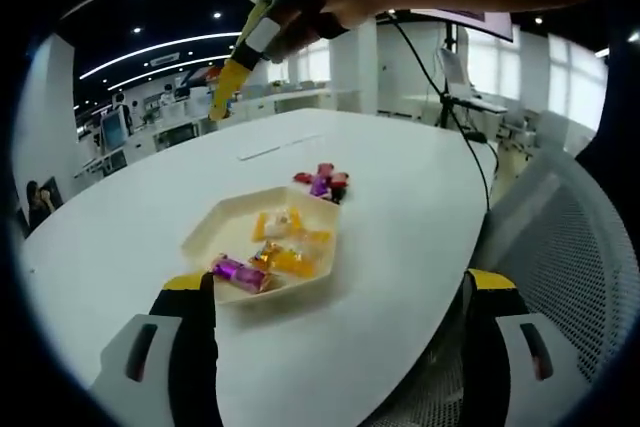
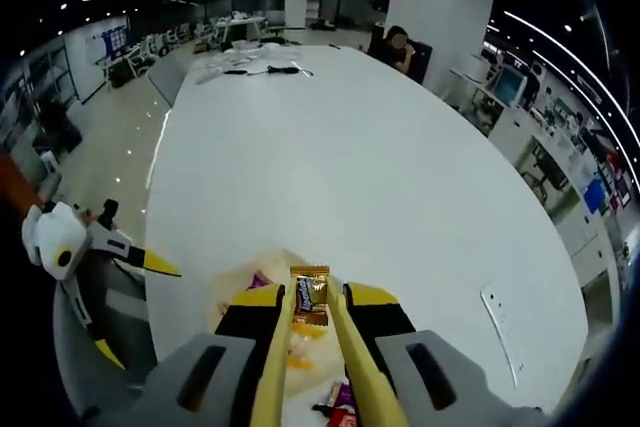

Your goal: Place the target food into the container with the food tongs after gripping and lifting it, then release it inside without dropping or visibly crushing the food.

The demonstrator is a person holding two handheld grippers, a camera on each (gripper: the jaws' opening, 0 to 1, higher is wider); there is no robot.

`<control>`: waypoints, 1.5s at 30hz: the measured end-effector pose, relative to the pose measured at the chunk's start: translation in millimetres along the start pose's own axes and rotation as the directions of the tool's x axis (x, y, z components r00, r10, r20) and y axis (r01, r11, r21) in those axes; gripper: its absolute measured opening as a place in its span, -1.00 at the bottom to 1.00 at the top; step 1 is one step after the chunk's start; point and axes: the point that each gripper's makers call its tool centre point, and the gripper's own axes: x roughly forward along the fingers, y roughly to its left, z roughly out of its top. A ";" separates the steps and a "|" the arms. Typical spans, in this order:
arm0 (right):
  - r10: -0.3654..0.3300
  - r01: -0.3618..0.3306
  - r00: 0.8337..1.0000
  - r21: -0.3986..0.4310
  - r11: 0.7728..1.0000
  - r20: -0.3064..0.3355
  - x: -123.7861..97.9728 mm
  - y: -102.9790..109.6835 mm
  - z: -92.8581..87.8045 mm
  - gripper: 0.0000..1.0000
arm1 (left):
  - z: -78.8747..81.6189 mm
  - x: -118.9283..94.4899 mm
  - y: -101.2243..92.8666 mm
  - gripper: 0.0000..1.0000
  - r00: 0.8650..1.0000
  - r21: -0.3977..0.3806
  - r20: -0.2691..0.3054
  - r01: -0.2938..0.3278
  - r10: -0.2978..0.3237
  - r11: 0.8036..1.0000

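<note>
2 tools are at work over a white worktop [image 1: 400,247]. In the right gripper view, the right tool [image 2: 312,315] at lower centre is closed on a gold-wrapped candy [image 2: 309,295], pinched between its yellow jaws above the cream container [image 2: 268,265]. In the left gripper view, the left tool [image 1: 335,297] stands wide open and empty at the bottom, with the container at centre holding several wrapped candies [image 1: 278,247]; more candies [image 1: 322,183] lie just beyond its far rim. Risk: the grip looks shallow, so a tilt or early opening could drop the candy outside the container, and harder squeezing could crush it.
</note>
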 end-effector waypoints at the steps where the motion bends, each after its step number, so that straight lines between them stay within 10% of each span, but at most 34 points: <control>1: 0.006 -0.006 1.000 -0.006 1.000 0.002 1.9 3.1 2.9 -0.56 | 0.1 0.0 0.0 0.99 1.000 -0.001 0.001 0.000 0.000 1.000; 45: -0.003 0.004 0.999 -0.028 1.000 0.038 -30.4 -9.1 -13.9 -0.51 | -0.7 -0.9 2.9 0.99 1.000 -0.019 0.002 -0.013 0.013 1.000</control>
